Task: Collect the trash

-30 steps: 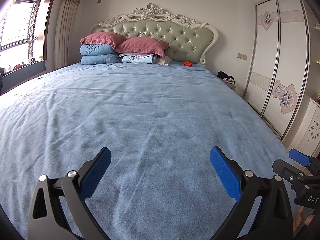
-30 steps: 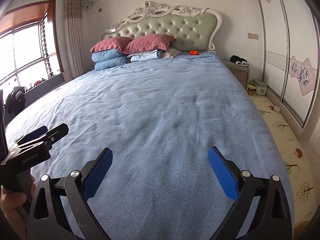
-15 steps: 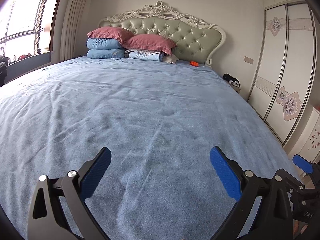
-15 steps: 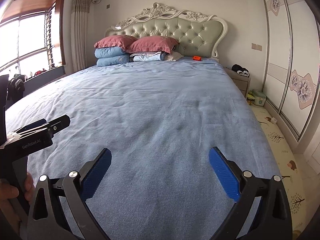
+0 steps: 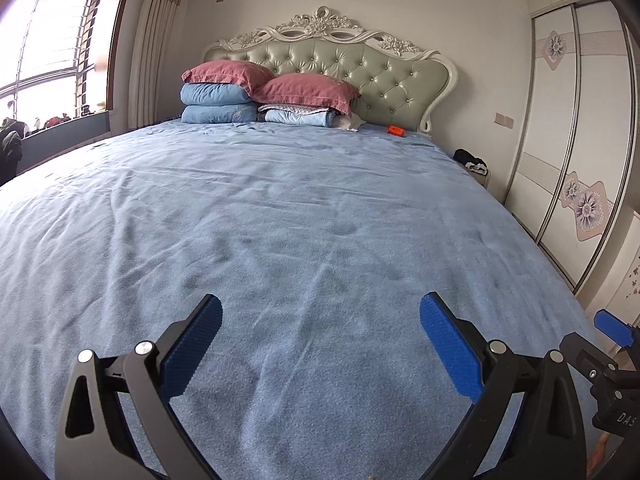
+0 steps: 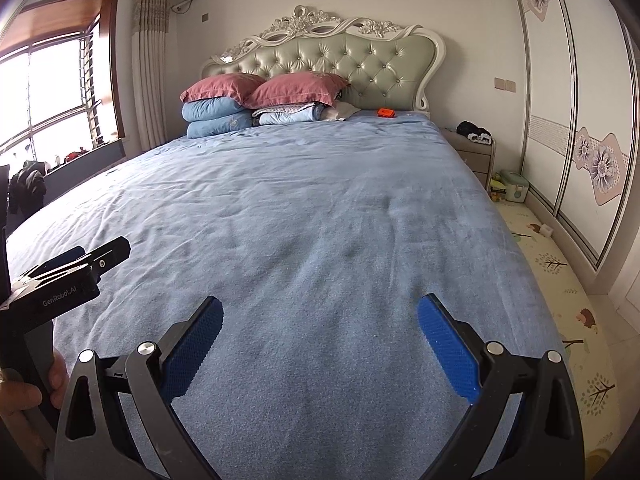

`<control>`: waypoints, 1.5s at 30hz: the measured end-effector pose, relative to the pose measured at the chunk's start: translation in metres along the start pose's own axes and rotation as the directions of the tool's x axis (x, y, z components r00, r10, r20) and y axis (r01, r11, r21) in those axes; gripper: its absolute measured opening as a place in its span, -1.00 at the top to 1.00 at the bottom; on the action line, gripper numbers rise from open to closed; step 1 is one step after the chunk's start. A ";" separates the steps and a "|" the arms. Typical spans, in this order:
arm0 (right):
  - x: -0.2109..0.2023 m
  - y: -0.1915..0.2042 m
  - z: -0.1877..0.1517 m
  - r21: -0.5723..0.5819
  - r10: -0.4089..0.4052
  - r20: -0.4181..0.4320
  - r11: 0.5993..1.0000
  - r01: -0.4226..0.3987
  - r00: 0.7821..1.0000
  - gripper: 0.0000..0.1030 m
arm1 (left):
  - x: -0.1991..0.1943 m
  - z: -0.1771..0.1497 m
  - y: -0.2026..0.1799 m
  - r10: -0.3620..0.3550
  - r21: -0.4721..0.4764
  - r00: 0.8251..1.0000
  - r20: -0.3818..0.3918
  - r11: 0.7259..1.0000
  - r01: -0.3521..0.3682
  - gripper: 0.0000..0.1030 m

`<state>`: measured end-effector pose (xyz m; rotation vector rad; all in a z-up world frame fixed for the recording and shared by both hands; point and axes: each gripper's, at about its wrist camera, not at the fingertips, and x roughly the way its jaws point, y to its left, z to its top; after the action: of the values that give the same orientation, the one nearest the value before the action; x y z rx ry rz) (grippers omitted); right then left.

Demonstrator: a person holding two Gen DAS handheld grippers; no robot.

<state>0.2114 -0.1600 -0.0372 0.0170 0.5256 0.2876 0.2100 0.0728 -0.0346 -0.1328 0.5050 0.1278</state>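
1. We are holding the left gripper (image 5: 320, 344) over the foot of the bed, its blue pads (image 5: 194, 350) spread wide apart with nothing between them.
2. We are holding the right gripper (image 6: 318, 344) the same way, just beside the left one, blue pads (image 6: 448, 350) wide apart and gripping nothing.
3. Each gripper is showing at the edge of the other's view: the right one (image 5: 612, 356) at the far right of the left wrist view, the left one (image 6: 64, 280) at the far left of the right wrist view, with our left hand (image 6: 24, 392) wrapping its handle.
4. Both are pointing along the blue bedspread (image 6: 320, 216) toward the tufted green headboard (image 6: 360, 68).
5. A small orange object (image 6: 386, 112), the only likely piece of trash we are seeing, is lying on the bedspread just in front of the headboard, well apart from both grippers.
6. Red pillows (image 6: 296, 88) are sitting on folded blue quilts (image 6: 216, 118) against the headboard, to the left of the orange object.
7. A nightstand (image 6: 472, 148) with dark clothing is standing to the right of the headboard.
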 end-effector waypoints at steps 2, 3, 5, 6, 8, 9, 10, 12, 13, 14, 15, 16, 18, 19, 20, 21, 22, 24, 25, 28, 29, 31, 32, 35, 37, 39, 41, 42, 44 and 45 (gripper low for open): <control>0.001 0.000 0.000 -0.001 -0.001 -0.004 1.000 0.001 1.000 -0.83 | -0.001 0.000 -0.002 0.002 0.010 1.000 0.005 1.000 -0.002 -0.92; 0.001 0.000 0.000 -0.001 -0.002 -0.007 1.000 0.002 1.000 -0.83 | -0.002 0.001 -0.003 0.002 0.013 1.000 0.008 1.000 -0.002 -0.92; 0.001 0.000 0.000 0.000 -0.002 -0.010 1.000 0.002 1.000 -0.83 | -0.003 0.000 -0.004 -0.004 0.020 1.000 0.013 1.000 0.003 -0.92; 0.001 -0.001 0.000 0.000 -0.004 -0.012 1.000 0.004 1.000 -0.83 | -0.003 0.000 -0.005 -0.002 0.023 1.000 0.015 1.000 0.002 -0.92; 0.002 0.000 0.000 -0.001 -0.006 -0.015 1.000 0.006 1.000 -0.83 | -0.004 0.000 -0.007 0.001 0.028 1.000 0.019 1.000 -0.001 -0.92; 0.002 0.000 0.000 -0.002 -0.007 -0.016 1.000 0.007 1.000 -0.83 | -0.004 0.000 -0.006 0.003 0.030 1.000 0.018 1.000 -0.003 -0.92; 0.002 0.000 0.000 -0.003 -0.007 -0.016 1.000 0.007 1.000 -0.83 | -0.004 0.000 -0.007 0.004 0.031 1.000 0.017 1.000 -0.005 -0.92; 0.003 0.000 0.000 -0.004 -0.008 -0.017 1.000 0.008 1.000 -0.83 | -0.003 0.001 -0.007 0.004 0.031 1.000 0.015 1.000 -0.004 -0.92; 0.003 0.000 0.000 -0.004 -0.008 -0.017 1.000 0.008 1.000 -0.83 | -0.004 0.000 -0.006 0.003 0.029 1.000 0.016 1.000 -0.003 -0.92; 0.003 0.000 0.000 -0.004 -0.008 -0.018 1.000 0.008 1.000 -0.83 | -0.004 0.001 -0.007 0.003 0.027 1.000 0.018 1.000 -0.003 -0.92; 0.003 0.000 0.000 -0.005 -0.009 -0.019 1.000 0.009 1.000 -0.83 | -0.004 0.001 -0.006 0.002 0.024 1.000 0.019 1.000 -0.002 -0.92; 0.003 0.000 0.000 -0.004 -0.009 -0.020 1.000 0.009 1.000 -0.83 | -0.004 0.001 -0.005 0.003 0.021 1.000 0.020 1.000 -0.004 -0.92; 0.004 -0.001 -0.001 -0.002 -0.010 -0.024 1.000 0.010 1.000 -0.83 | -0.004 0.000 -0.005 0.005 0.020 1.000 0.020 1.000 -0.005 -0.92; 0.004 -0.001 -0.001 0.000 -0.011 -0.025 1.000 0.011 1.000 -0.83 | -0.004 0.000 -0.005 0.007 0.021 1.000 0.020 1.000 -0.007 -0.92; 0.004 -0.002 -0.001 0.001 -0.011 -0.026 1.000 0.011 1.000 -0.83 | -0.004 0.000 -0.005 0.007 0.022 1.000 0.020 1.000 -0.008 -0.92; 0.005 -0.002 -0.001 0.003 -0.012 -0.027 1.000 0.012 1.000 -0.83 | -0.004 0.000 -0.005 0.005 0.023 1.000 0.020 1.000 -0.006 -0.92; 0.005 -0.003 -0.001 0.005 -0.012 -0.027 1.000 0.012 1.000 -0.83 | -0.004 0.000 -0.005 0.006 0.026 1.000 0.022 1.000 -0.006 -0.92; 0.005 -0.004 -0.002 0.007 -0.012 -0.028 1.000 0.012 1.000 -0.83 | -0.004 0.001 -0.005 0.007 0.031 1.000 0.023 0.999 -0.008 -0.92; 0.005 -0.004 -0.002 0.007 -0.012 -0.029 1.000 0.012 1.000 -0.83 | -0.004 0.001 -0.005 0.007 0.033 1.000 0.023 0.999 -0.008 -0.92; 0.006 -0.004 -0.001 0.004 -0.013 -0.032 1.000 0.013 0.999 -0.83 | -0.003 0.001 -0.004 -0.003 0.034 1.000 0.023 0.999 0.002 -0.92; 0.006 -0.004 -0.001 0.003 -0.014 -0.032 1.000 0.014 0.999 -0.83 | -0.003 0.001 -0.004 -0.006 0.033 1.000 0.023 0.999 0.005 -0.92; 0.006 -0.004 -0.001 0.004 -0.014 -0.032 1.000 0.014 0.999 -0.83 | -0.003 0.001 -0.003 -0.014 0.031 1.000 0.027 0.999 0.013 -0.92; 0.006 -0.004 -0.001 0.004 -0.014 -0.032 1.000 0.014 0.999 -0.83 | -0.003 0.001 -0.003 -0.014 0.032 1.000 0.028 0.999 0.013 -0.92; 0.006 -0.004 -0.001 0.005 -0.014 -0.032 1.000 0.015 0.999 -0.83 | -0.004 0.000 -0.005 -0.013 0.041 0.999 0.032 0.999 0.012 -0.92; 0.006 -0.004 -0.001 0.006 -0.015 -0.033 1.000 0.015 0.999 -0.83 | -0.004 0.000 -0.006 -0.012 0.047 0.999 0.033 0.999 0.011 -0.92; 0.006 -0.004 -0.001 0.005 -0.015 -0.033 1.000 0.015 0.999 -0.83 | -0.004 0.000 -0.006 -0.012 0.049 0.999 0.031 0.999 0.010 -0.92; 0.006 -0.004 -0.001 0.005 -0.015 -0.032 1.000 0.015 0.999 -0.83 | -0.004 -0.001 -0.007 -0.012 0.048 1.000 0.029 0.999 0.011 -0.92; 0.006 -0.004 -0.001 0.004 -0.015 -0.033 1.000 0.015 0.999 -0.83 | -0.004 -0.001 -0.007 -0.013 0.048 1.000 0.028 0.999 0.011 -0.92; 0.006 -0.004 -0.001 0.004 -0.015 -0.033 1.000 0.015 0.999 -0.83 | -0.004 -0.001 -0.007 -0.012 0.048 1.000 0.028 0.999 0.011 -0.92; 0.006 -0.004 -0.001 0.005 -0.015 -0.033 1.000 0.015 0.999 -0.83 | -0.004 -0.001 -0.008 -0.012 0.049 1.000 0.028 0.999 0.010 -0.92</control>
<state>0.2169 -0.1620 -0.0418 0.0133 0.5587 0.2723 0.2075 0.0650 -0.0324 -0.0862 0.4791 0.1063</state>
